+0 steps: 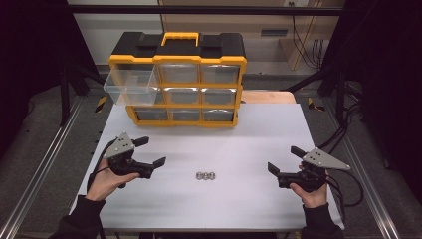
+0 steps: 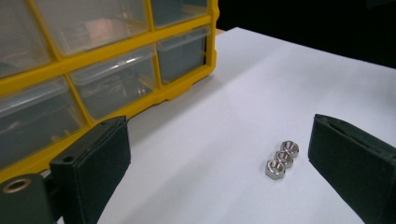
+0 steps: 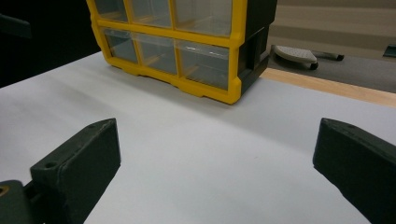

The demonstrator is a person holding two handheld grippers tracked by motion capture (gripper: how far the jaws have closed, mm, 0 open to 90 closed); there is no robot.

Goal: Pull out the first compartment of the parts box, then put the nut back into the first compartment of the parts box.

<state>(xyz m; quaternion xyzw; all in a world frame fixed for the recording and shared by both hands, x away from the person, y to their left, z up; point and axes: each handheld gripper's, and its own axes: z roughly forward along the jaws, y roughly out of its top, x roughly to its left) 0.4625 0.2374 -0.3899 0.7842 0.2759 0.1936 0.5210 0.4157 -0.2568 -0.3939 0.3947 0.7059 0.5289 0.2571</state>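
Note:
Three small metal nuts (image 1: pixel 205 176) lie in a row on the white table (image 1: pixel 234 144), near its front middle. In the left gripper view the nuts (image 2: pixel 281 159) sit just inside the right-hand jaw. A yellow and black drawer cabinet (image 1: pixel 181 79) stands at the back of the table; its top-left clear drawer (image 1: pixel 128 85) is pulled out. My left gripper (image 1: pixel 151 152) is open, left of the nuts, with nothing between its jaws. My right gripper (image 1: pixel 284 160) is open too, to the right of the nuts, and holds nothing.
The cabinet (image 3: pixel 187 42) has three rows of clear drawers; the others look closed. A wooden strip (image 3: pixel 327 86) runs along the table's far edge behind it. Metal frame rails (image 1: pixel 45 159) flank the table on both sides.

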